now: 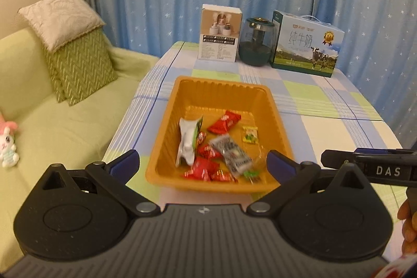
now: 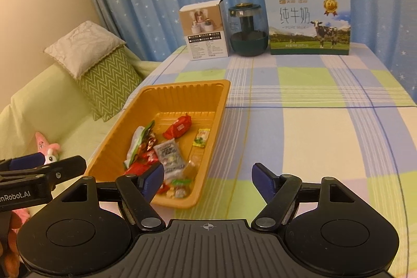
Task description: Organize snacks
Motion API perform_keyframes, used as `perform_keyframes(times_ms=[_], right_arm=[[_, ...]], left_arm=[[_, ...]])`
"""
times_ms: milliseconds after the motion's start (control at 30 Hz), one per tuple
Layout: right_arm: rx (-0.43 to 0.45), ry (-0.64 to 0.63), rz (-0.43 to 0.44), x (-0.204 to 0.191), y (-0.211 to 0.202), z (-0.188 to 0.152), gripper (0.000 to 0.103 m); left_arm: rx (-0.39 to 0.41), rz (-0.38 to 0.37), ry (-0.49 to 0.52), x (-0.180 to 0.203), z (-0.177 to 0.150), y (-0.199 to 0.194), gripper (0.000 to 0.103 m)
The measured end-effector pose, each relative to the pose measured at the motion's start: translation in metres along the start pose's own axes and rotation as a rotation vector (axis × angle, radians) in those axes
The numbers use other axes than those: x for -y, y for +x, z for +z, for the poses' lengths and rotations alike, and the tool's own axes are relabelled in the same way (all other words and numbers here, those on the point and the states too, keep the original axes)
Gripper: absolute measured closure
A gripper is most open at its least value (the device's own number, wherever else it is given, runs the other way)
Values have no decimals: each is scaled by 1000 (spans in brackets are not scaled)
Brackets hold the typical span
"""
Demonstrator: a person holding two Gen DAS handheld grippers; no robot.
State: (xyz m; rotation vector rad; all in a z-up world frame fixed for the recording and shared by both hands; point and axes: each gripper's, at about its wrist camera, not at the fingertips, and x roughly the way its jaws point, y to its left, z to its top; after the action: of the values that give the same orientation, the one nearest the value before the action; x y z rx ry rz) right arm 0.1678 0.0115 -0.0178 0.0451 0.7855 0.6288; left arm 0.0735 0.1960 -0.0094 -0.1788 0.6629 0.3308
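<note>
Table (image 2: 299,127) under a checked cloth fills the centre and right of the right wrist view; no loose snack shows anywhere on the cloth in either view; a green sofa (image 1: 52,127) with cushions runs down the left edge

Along the table's far edge, upper centre of frame: milk carton (image 2: 307,22), dark glass jar (image 2: 247,30), small white box (image 2: 204,30); all well apart from the work and, by my reading, no part of it

Orange tray (image 1: 221,90) sits lower centre in the left wrist view, left of centre in the right wrist view, near the table's near-left corner

Snacks (image 1: 213,147) all lie inside the tray, heaped loosely toward its near end: several red packets, a white pouch, a grey packet, a small yellow-green sweet a little apart near the right wall; far end of the tray bare

Left tongs (image 1: 203,163) gape wide, nothing between them, hanging above the tray's near edge; right tongs (image 2: 207,179) also apart and empty, over the tray's near right corner and the cloth beside it

Judgement: gathering looks done or nearly so; what may remain is tidying the heap, if sorting is wanted at all; cannot tell whether more snacks lie out of frame
</note>
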Motion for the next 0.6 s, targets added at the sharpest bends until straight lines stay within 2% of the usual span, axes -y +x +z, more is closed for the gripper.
perform_keyframes(times_ms=[133, 333, 600], right_arm=[[3, 4, -17, -2, -24, -14, 27], [-1, 4, -38, -4, -58, -30, 26], [10, -11, -85, -3, -101, -49, 26]], left_arm=[[-46, -9, -4, 6, -14, -19, 0], [-52, -19, -25, 16, -30, -50, 0], [-46, -12, 17, 36, -41, -89, 0]])
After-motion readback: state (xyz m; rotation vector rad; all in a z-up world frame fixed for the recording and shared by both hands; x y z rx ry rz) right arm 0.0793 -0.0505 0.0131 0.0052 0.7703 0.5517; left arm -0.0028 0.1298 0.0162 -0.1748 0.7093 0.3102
